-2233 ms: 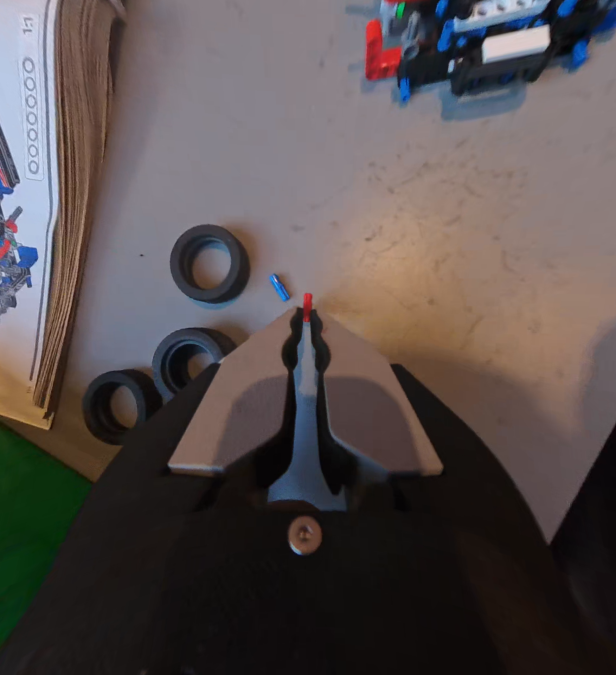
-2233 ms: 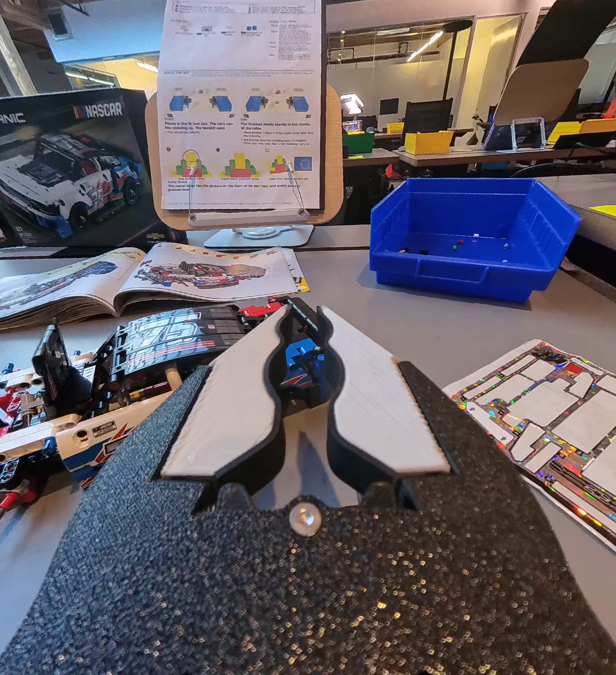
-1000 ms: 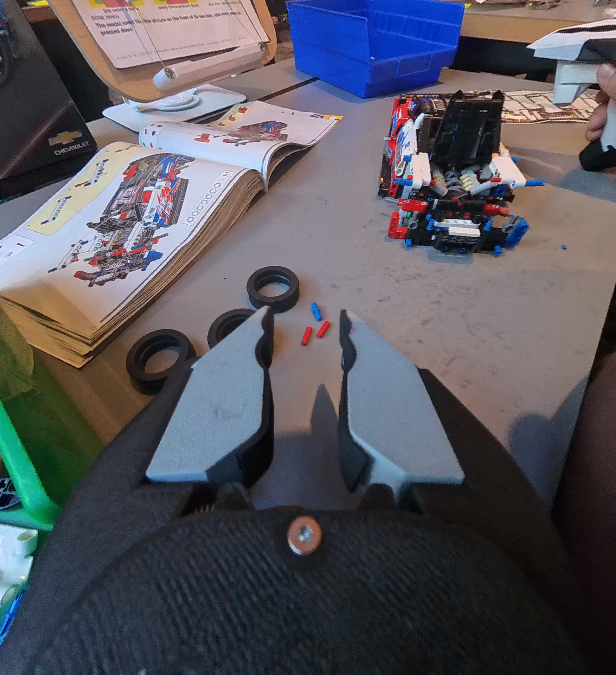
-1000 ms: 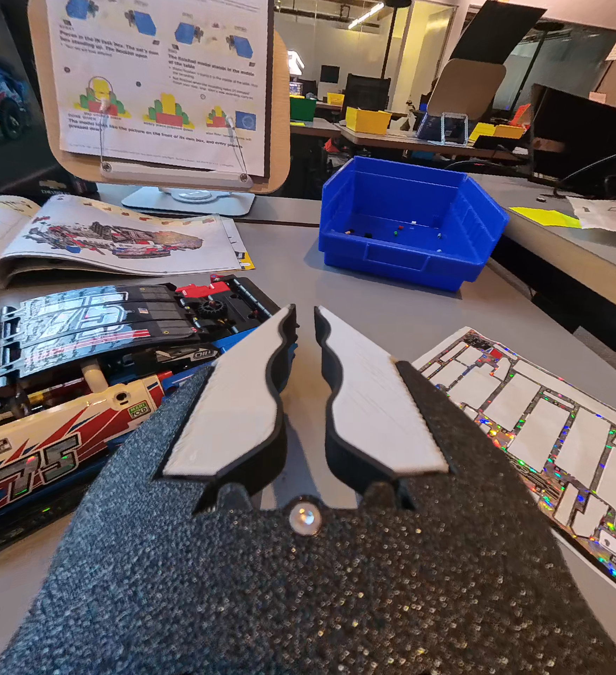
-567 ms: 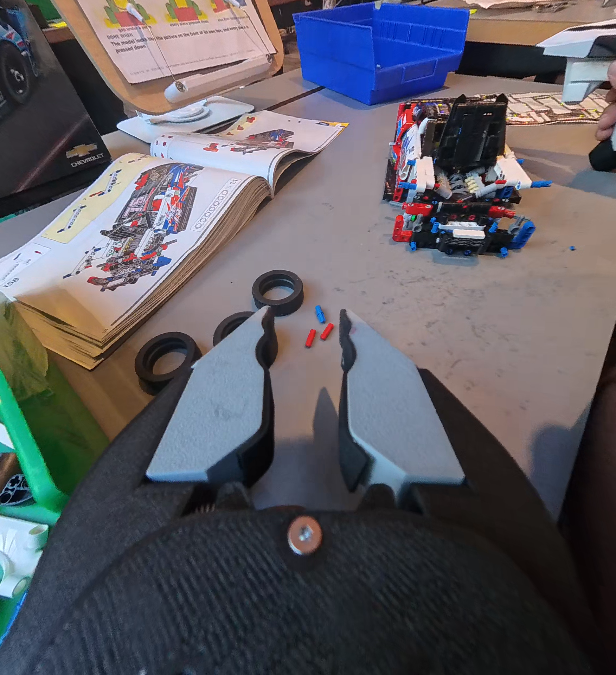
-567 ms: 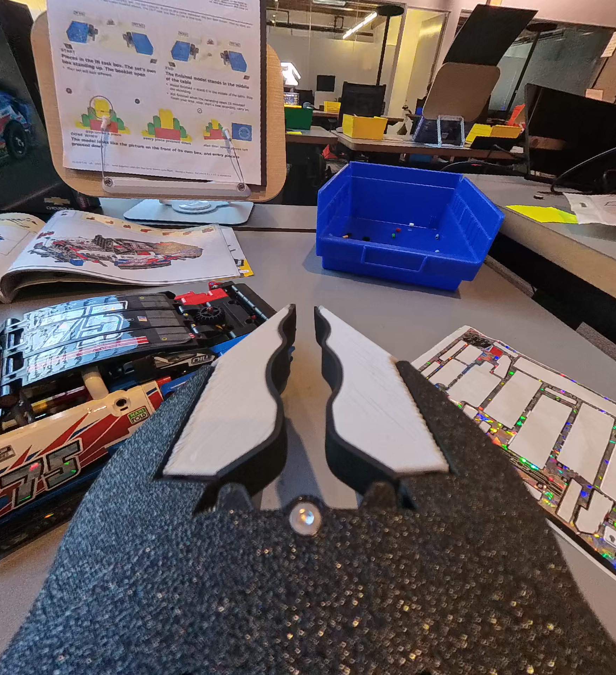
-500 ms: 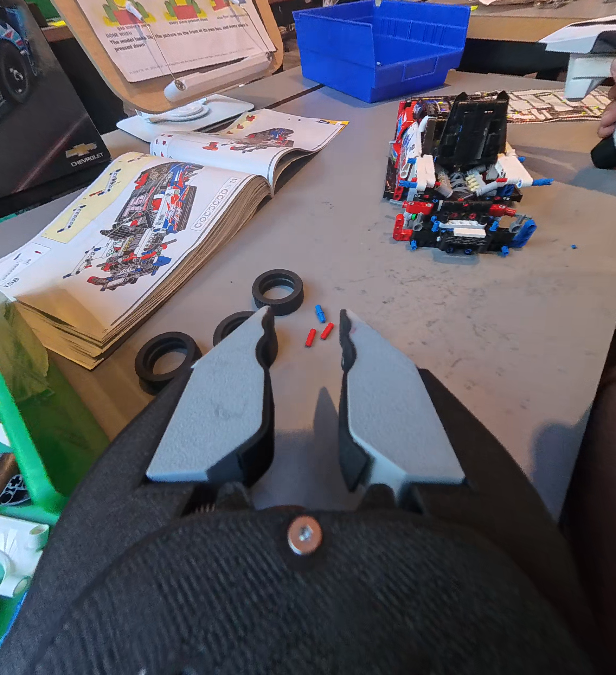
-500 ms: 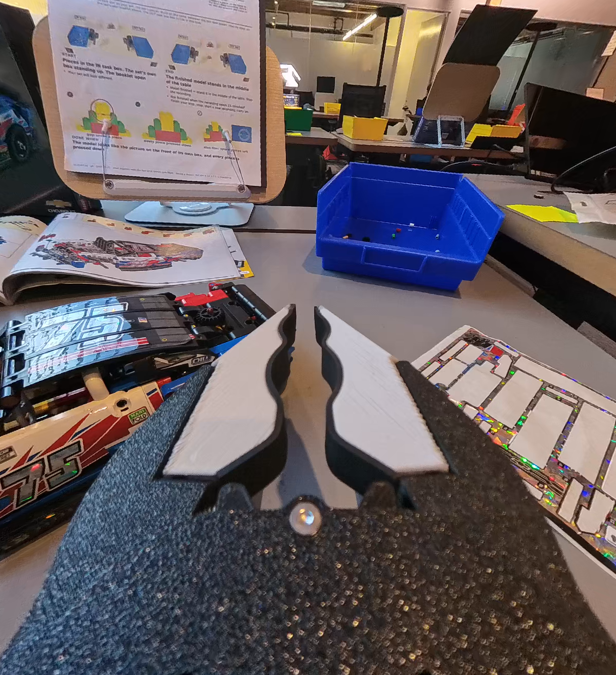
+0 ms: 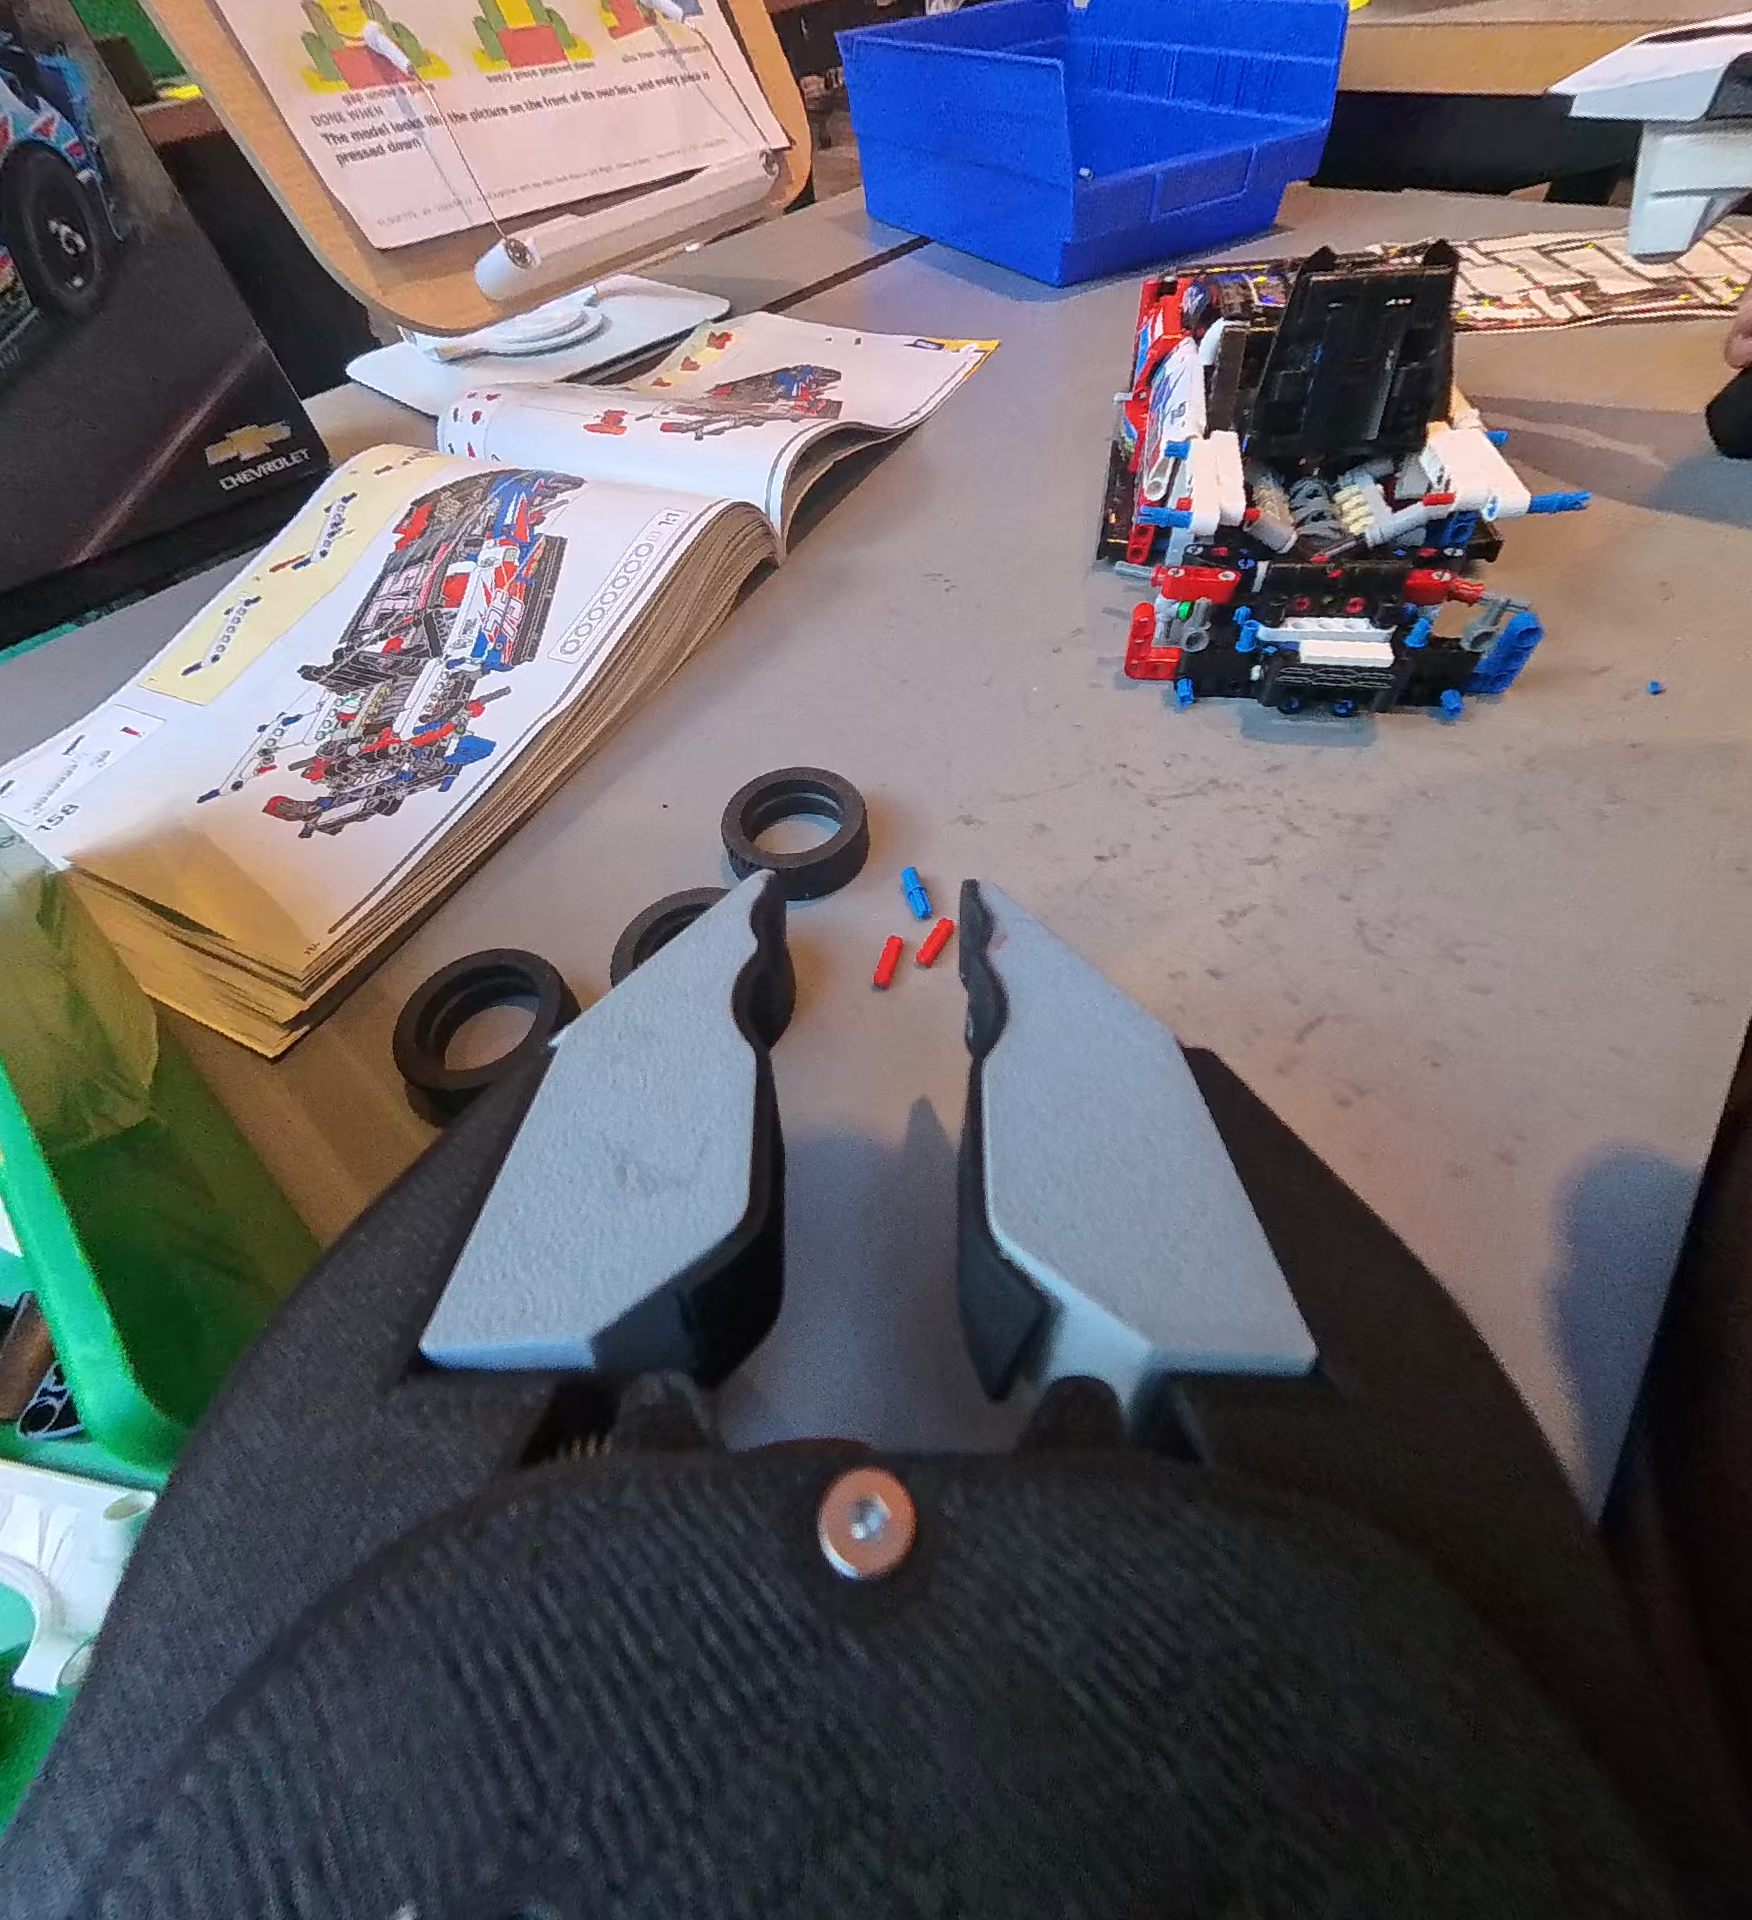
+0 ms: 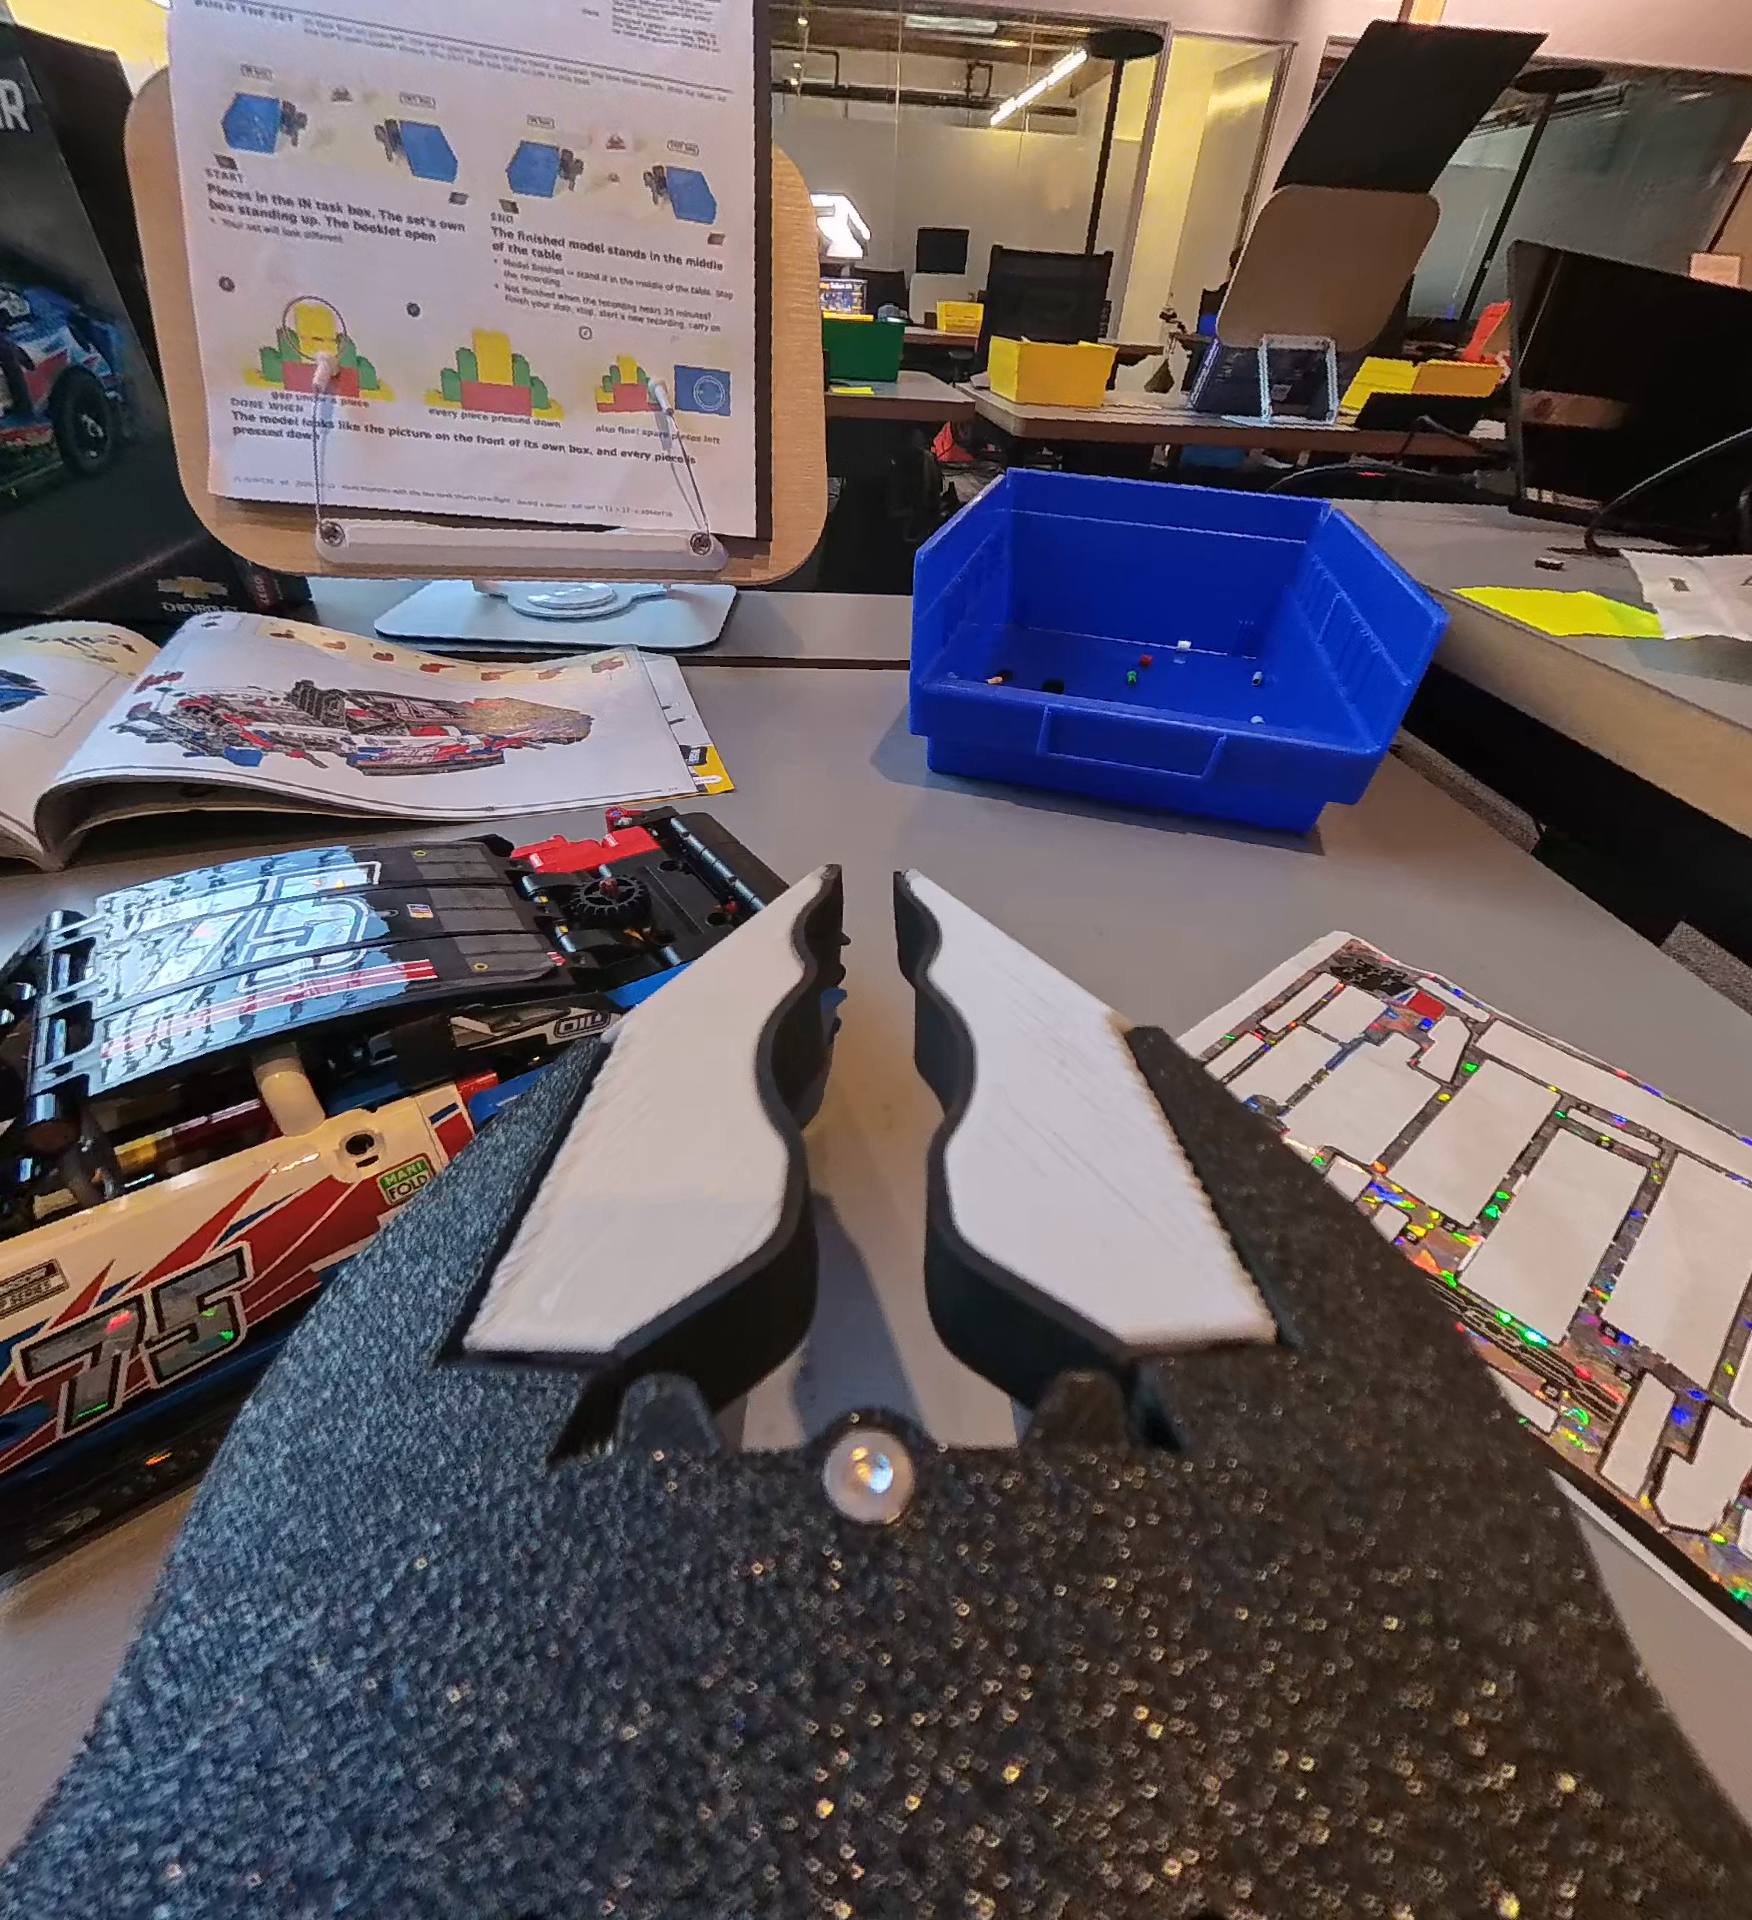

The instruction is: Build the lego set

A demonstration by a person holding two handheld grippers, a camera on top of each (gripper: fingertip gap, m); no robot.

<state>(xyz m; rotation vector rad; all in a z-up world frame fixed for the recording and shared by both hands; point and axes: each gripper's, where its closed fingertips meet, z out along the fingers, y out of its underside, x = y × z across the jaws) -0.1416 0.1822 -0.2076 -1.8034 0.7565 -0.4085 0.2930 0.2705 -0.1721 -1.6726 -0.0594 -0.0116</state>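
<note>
Lego car (image 9: 1308, 499), partly built, sits on the grey table (image 9: 1215, 935) right of centre, no wheels on, hood panel tipped up; in the right wrist view it lies just left of the right gripper (image 10: 867, 894). Left gripper (image 9: 867, 904) is released, jaws apart, holding nothing, hovering over two red pins (image 9: 908, 951) and one blue pin (image 9: 913, 894) lying close together on the table. Three black tyres (image 9: 794, 831) loose just left of the pins. Right gripper jaws slightly parted, nothing between them. Open instruction booklet (image 9: 415, 644) left of the tyres. Sticker sheet (image 10: 1537, 1195) right of the right gripper. Blue bin (image 10: 1152, 644) behind the car, a few small pieces inside.
</note>
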